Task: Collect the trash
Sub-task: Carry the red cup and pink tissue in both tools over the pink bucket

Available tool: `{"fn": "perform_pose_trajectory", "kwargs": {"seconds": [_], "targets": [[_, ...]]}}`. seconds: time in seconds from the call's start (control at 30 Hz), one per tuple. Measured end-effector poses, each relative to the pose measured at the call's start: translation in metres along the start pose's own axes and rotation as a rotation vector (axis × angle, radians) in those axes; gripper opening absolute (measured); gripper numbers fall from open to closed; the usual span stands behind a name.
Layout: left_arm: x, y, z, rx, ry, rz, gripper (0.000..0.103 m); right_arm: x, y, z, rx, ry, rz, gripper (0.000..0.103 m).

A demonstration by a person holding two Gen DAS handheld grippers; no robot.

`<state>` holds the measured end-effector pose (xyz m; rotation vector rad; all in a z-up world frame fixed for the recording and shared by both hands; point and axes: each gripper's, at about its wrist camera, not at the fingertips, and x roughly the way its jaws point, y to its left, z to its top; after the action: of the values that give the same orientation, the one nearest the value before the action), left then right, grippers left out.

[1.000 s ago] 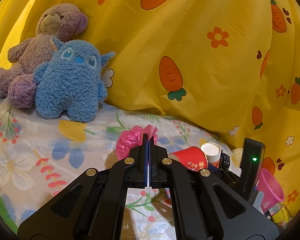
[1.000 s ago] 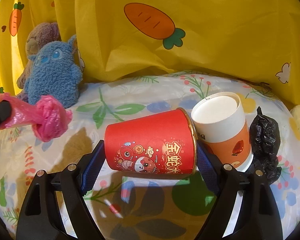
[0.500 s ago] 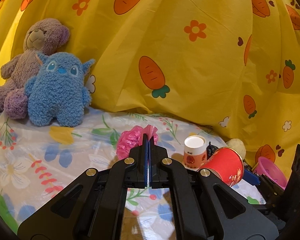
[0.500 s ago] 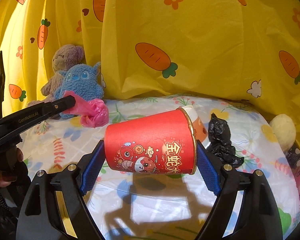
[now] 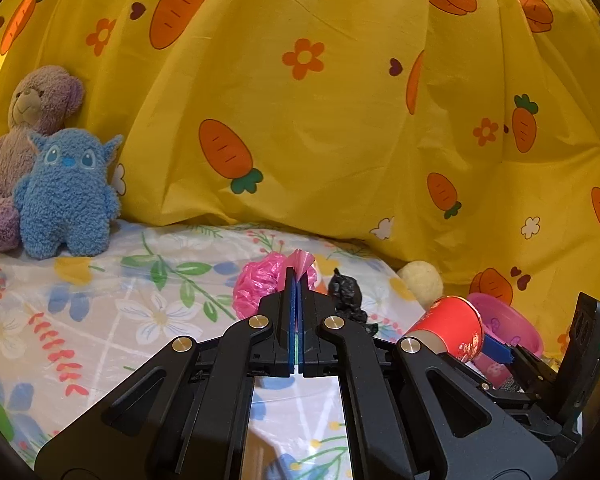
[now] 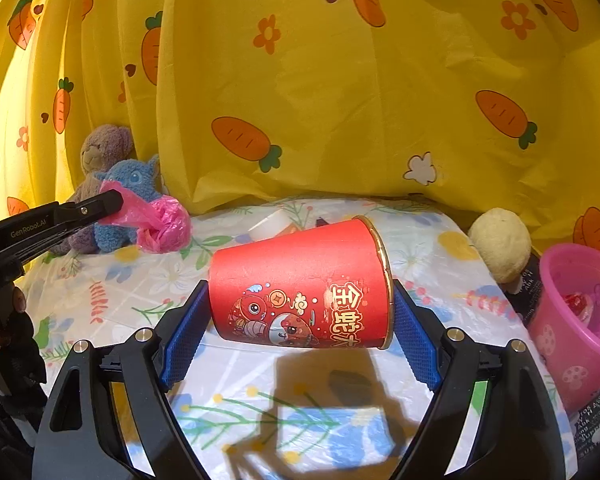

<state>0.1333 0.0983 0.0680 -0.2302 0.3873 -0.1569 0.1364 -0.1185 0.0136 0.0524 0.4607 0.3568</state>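
My left gripper (image 5: 295, 276) is shut on a crumpled pink plastic bag (image 5: 260, 284) and holds it above the floral sheet; it also shows in the right wrist view (image 6: 156, 220). My right gripper (image 6: 300, 304) is shut on a red paper cup (image 6: 300, 284) held sideways, also seen at the right of the left wrist view (image 5: 452, 328). A black crumpled bag (image 5: 346, 292) lies on the sheet. A white-topped paper cup (image 6: 270, 224) shows partly behind the red cup. A pink bin (image 6: 580, 320) stands at the right.
A blue plush (image 5: 66, 196) and a purple teddy bear (image 5: 24, 140) sit at the back left against the yellow carrot curtain (image 5: 320, 120). A pale round plush ball (image 6: 500, 242) lies beside the pink bin. Dark packets lie by the bin.
Both grippers have risen and pulled back from the sheet with their loads. The red cup has moved right, toward the pink bin. The white-topped cup stays on the sheet.
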Motion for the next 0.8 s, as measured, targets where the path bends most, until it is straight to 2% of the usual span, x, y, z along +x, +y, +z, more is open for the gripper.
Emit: {"fn": "perform_pose_trajectory", "kwargs": {"seconds": [0.17, 0.33, 0.57, 0.8], "targets": [[0.008, -0.039, 0.001, 0.048, 0.014, -0.053, 0.0, -0.02, -0.034, -0.004, 0.044, -0.025, -0.06, 0.083], [0.026, -0.092, 0.002, 0.104, 0.035, -0.141, 0.0, -0.039, -0.074, -0.003, 0.085, -0.055, -0.137, 0.083], [0.072, -0.186, 0.001, 0.174, 0.096, -0.315, 0.0, -0.07, -0.146, 0.002, 0.176, -0.108, -0.312, 0.083], [0.122, -0.275, -0.017, 0.225, 0.188, -0.498, 0.0, -0.102, -0.226, -0.004, 0.282, -0.138, -0.503, 0.083]]}}
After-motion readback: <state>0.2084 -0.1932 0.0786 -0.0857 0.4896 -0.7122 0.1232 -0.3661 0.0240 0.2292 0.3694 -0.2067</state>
